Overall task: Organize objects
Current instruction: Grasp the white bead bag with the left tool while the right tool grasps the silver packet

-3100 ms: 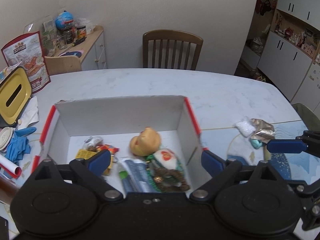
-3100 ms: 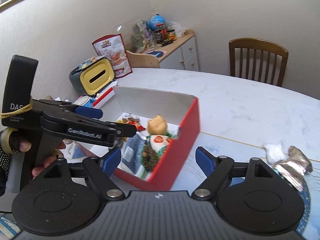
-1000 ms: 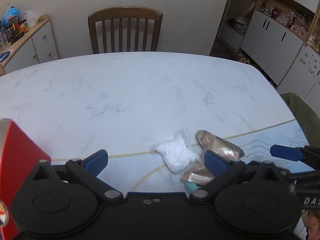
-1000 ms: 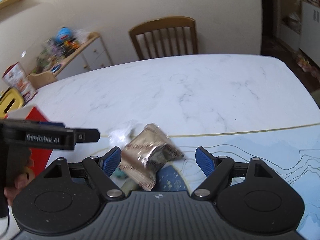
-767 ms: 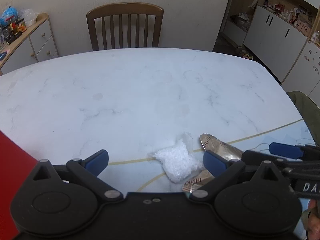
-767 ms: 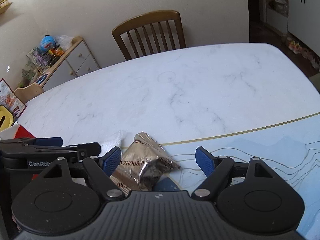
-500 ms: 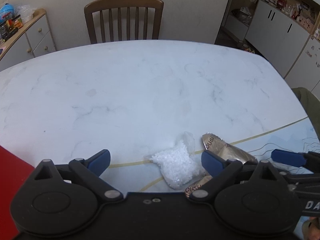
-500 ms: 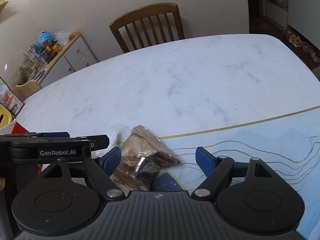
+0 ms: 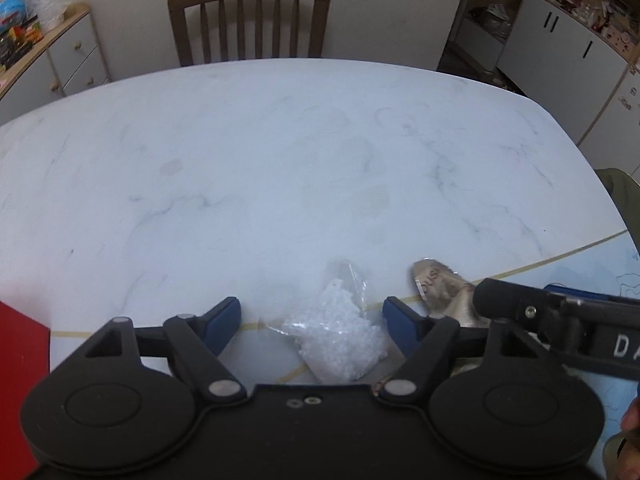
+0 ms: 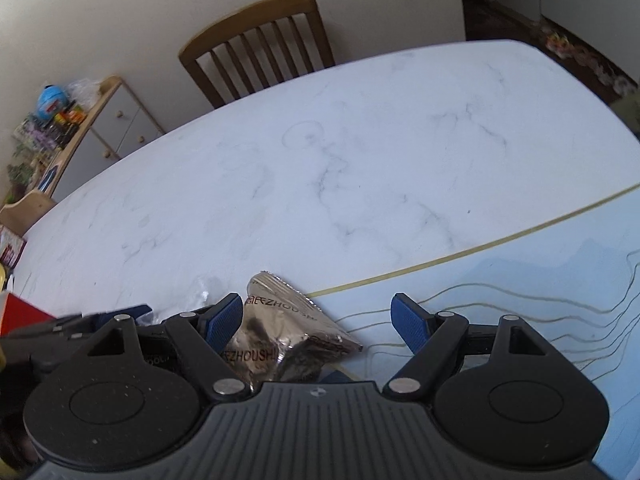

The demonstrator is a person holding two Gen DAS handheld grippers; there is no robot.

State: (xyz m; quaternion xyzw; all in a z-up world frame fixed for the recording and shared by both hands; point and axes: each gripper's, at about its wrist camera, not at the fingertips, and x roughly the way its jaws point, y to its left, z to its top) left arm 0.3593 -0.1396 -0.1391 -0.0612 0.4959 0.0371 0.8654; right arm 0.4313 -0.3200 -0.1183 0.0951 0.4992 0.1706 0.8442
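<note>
Left tool (image 9: pixel 312 320) spread wide, nothing in it; white bag (image 9: pixel 340 340) lies on the bench (image 9: pixel 280 168) between its fingers, just off the right one. Bag's long axis runs roughly fore-aft along the fingers. Right tool (image 10: pixel 318 322) also spread and empty; foil pouch (image 10: pixel 288 340) sits against its left finger, off centre. Left hand is nearer the bag, the right nearer the pouch. Pouch just right of bag, possibly touching; the overlap is hidden. Red box (image 9: pixel 20 380) at left edge. Chair (image 9: pixel 248 20) beyond bench.
</note>
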